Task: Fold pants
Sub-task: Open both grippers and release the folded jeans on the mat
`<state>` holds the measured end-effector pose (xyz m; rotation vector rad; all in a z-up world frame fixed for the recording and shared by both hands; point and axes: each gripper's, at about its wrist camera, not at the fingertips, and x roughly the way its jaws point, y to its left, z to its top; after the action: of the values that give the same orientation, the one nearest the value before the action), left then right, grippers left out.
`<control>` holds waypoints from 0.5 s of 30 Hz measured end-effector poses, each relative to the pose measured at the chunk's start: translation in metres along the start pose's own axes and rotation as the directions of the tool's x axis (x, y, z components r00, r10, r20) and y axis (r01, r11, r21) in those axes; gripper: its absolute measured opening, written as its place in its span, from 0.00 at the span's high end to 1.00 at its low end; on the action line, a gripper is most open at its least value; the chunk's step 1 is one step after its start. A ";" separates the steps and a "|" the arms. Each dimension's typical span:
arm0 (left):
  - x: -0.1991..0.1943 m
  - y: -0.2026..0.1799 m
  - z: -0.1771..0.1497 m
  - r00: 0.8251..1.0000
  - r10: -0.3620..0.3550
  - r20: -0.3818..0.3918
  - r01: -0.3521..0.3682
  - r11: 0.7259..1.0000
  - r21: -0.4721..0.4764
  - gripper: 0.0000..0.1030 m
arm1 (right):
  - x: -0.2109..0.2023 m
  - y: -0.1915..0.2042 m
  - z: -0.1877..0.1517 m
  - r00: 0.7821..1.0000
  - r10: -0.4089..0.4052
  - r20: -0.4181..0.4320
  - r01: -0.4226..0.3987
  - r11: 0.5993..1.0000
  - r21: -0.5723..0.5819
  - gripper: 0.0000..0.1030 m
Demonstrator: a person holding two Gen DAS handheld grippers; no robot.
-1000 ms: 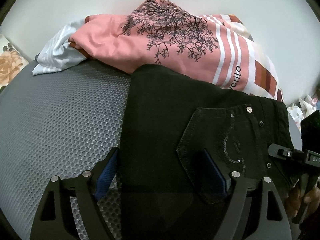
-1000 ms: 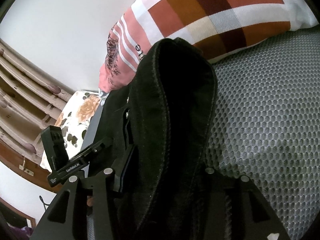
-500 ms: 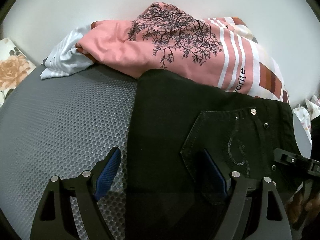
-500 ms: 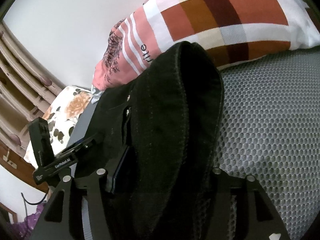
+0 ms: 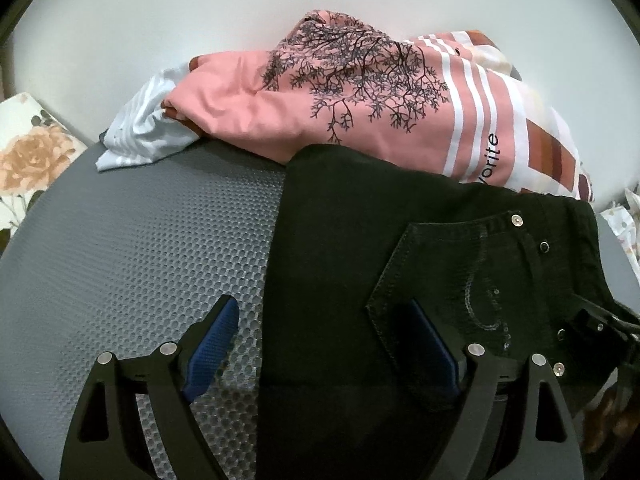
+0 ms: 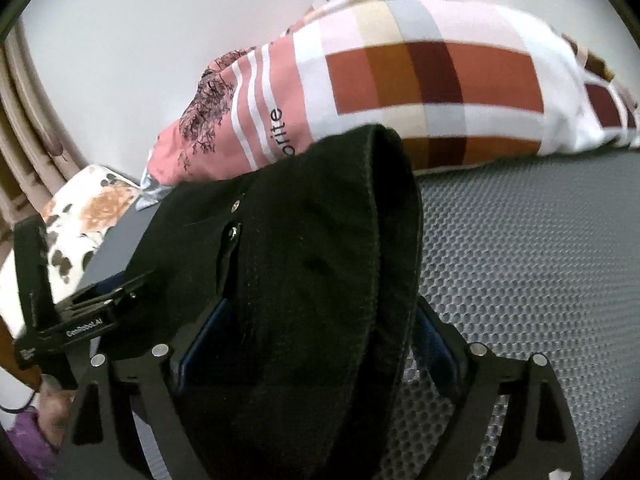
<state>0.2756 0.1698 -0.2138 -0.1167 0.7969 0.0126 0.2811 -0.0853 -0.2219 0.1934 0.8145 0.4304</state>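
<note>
Now black pants [image 5: 340, 264] lie between the spread left hand-held gripper's [image 5: 320, 344] fingers.

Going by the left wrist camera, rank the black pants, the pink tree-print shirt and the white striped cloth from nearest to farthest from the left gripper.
From the left gripper:
1. Black pants, between its open fingers, spreading right.
2. Pink tree-print shirt, behind the pants, against the wall.
3. White striped cloth, far left; roughly level with the shirt, so this order is uncertain.
</note>
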 end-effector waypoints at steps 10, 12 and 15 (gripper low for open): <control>-0.001 -0.003 0.000 1.000 0.029 0.008 -0.029 1.000 0.009 0.16 | -0.002 0.000 -0.001 0.999 -0.045 0.018 0.045 0.999 -0.018 0.12; -0.001 -0.003 0.000 1.000 0.029 0.008 -0.029 1.000 0.009 0.16 | -0.001 0.001 -0.001 0.999 -0.047 0.013 0.047 0.999 -0.019 0.12; -0.001 -0.003 -0.001 0.999 0.031 0.009 -0.031 0.999 0.011 0.16 | 0.000 0.002 0.000 0.999 -0.045 0.006 0.045 0.999 -0.021 0.12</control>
<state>0.2744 0.1668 -0.2128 -0.0941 0.7897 0.0382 0.2805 -0.0832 -0.2218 0.1558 0.8070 0.3958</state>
